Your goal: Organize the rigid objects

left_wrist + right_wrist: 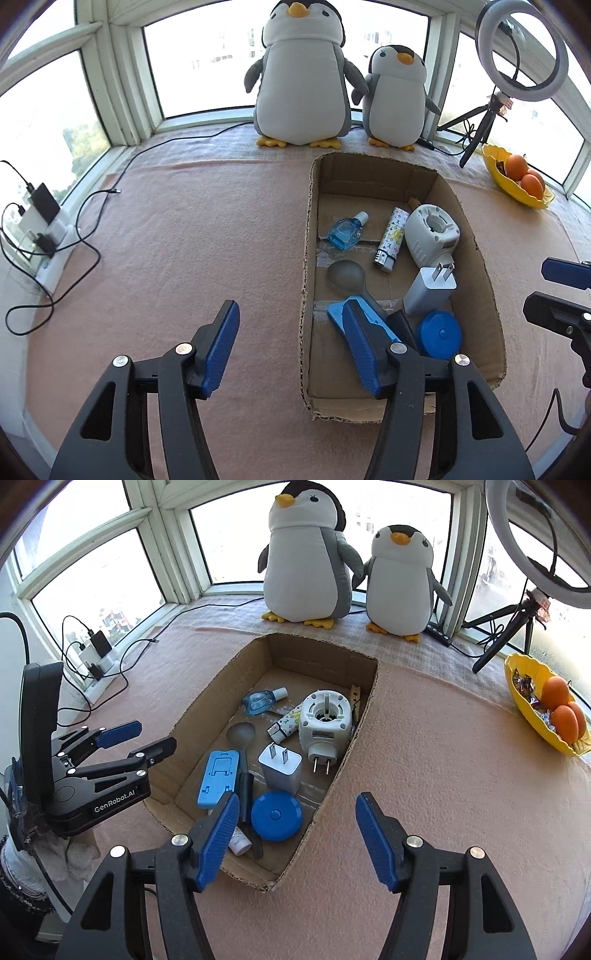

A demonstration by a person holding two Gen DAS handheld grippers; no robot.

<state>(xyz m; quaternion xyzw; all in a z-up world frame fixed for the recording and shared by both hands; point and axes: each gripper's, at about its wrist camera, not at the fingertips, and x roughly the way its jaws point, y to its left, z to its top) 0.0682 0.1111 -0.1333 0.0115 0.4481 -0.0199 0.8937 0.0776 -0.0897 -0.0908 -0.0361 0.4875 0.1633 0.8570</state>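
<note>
The box (207,716) sits on the pink cloth (424,775), its long axis running from the penguins down toward both grippers. All the small things visible lie inside it: bottle (264,699) at the far end, lighter (285,725) and white plug-in (325,722) mid-box, spoon (242,738), charger (280,770), blue stand (218,777), blue disc (276,815) and a small white tube (240,842) near the close wall.

The right gripper (297,834) has its fingers wide apart and nothing between them. In its own view the gap straddles the box's right wall, and the disc lies just ahead at about 11 o'clock, with the tube and a dark handle (244,794) at 9 to 10 o'clock, right by the left finger (218,834).

The left gripper (291,347) is also spread open and empty. Its right finger (364,347) hangs over the box's near left part, above the stand (338,314); its left finger (221,349) is over bare cloth outside. From it, the box contents lie at 1 to 2 o'clock.

My judgement: the right gripper is the nearer one for the disc or tube, needing a short shift toward 10 o'clock. The stand's long axis runs along the box, so the left gripper would close across its width if it shifted toward 1 o'clock. With nothing visible outside the box, the sorting looks close to done, or else it is about to be emptied; I cannot tell which.
</note>
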